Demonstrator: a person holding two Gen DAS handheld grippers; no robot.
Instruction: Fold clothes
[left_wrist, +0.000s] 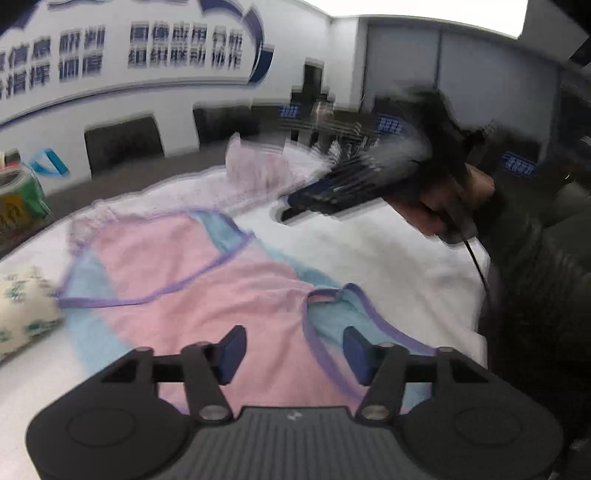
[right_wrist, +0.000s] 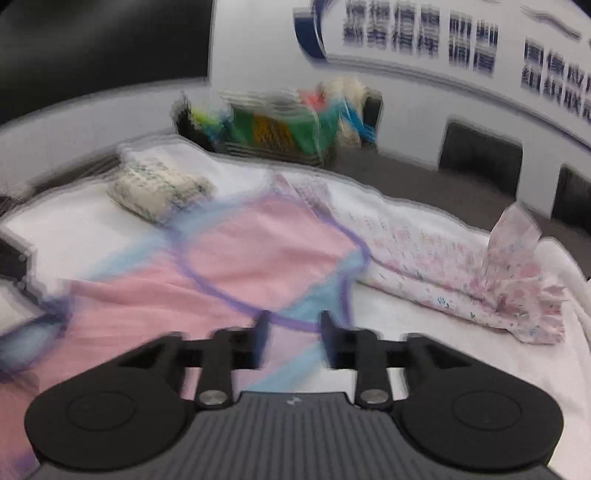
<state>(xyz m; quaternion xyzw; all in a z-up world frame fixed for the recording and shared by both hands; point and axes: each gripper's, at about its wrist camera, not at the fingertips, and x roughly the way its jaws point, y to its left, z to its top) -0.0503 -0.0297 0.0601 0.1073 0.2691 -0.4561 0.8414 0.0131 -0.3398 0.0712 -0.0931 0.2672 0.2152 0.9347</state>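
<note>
A pink garment (left_wrist: 192, 288) with light blue panels and purple trim lies spread on the white cover (left_wrist: 388, 258). My left gripper (left_wrist: 294, 350) hovers open just above its near part, with nothing between the pads. In the right wrist view the same garment (right_wrist: 258, 251) lies ahead. My right gripper (right_wrist: 294, 332) stands open over its purple-trimmed edge, and the pads do not press on it. The left wrist view also shows the right gripper (left_wrist: 332, 188) as a blur, held by a person's hand (left_wrist: 454, 206) at the right.
A white floral garment (right_wrist: 443, 258) lies bunched along the far right of the cover. A folded cream cloth with green print (right_wrist: 159, 188) sits at the far left. Behind it stands a basket of colourful items (right_wrist: 280, 136). Dark chairs (right_wrist: 480, 155) line the wall.
</note>
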